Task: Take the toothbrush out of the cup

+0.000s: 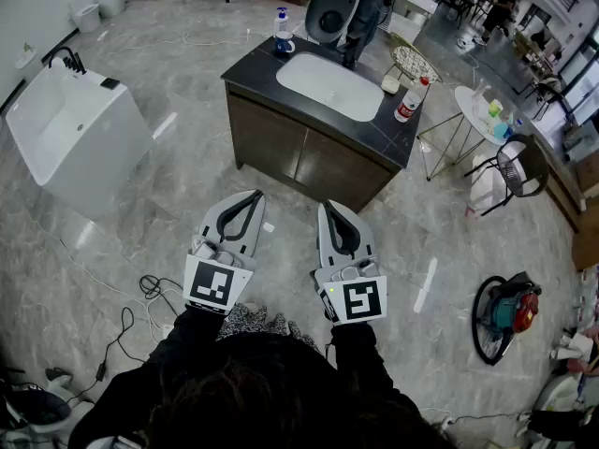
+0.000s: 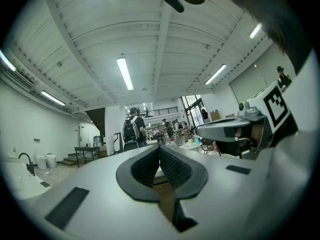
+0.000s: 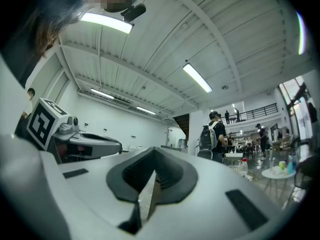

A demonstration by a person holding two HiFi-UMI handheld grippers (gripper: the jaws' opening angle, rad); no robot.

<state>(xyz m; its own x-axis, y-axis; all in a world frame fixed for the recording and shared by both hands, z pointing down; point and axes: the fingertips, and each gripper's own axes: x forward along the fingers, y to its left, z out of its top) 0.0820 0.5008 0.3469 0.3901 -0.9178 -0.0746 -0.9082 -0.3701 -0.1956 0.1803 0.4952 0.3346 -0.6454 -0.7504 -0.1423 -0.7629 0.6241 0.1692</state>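
A dark vanity counter (image 1: pixel 251 68) with a white oval basin (image 1: pixel 329 84) stands some way ahead of me. On its back left corner is a small cup (image 1: pixel 284 46) with a toothbrush (image 1: pixel 281 19) standing upright in it. My left gripper (image 1: pixel 254 196) and right gripper (image 1: pixel 332 207) are held side by side over the floor, well short of the counter. Both point at it, and both are shut with nothing between the pads. In the left gripper view the left gripper (image 2: pixel 160 149) has its pads together. The right gripper (image 3: pixel 153 154) looks the same in the right gripper view.
A red-capped bottle (image 1: pixel 407 101) and a soap bar (image 1: pixel 389 84) sit on the counter's right end. A person (image 1: pixel 363 7) stands behind it. A white freestanding sink (image 1: pixel 70 134) is at left. A wire stool (image 1: pixel 414 64), round table (image 1: pixel 482 110), floor machine (image 1: pixel 507 314) and cables (image 1: pixel 140 293) surround me.
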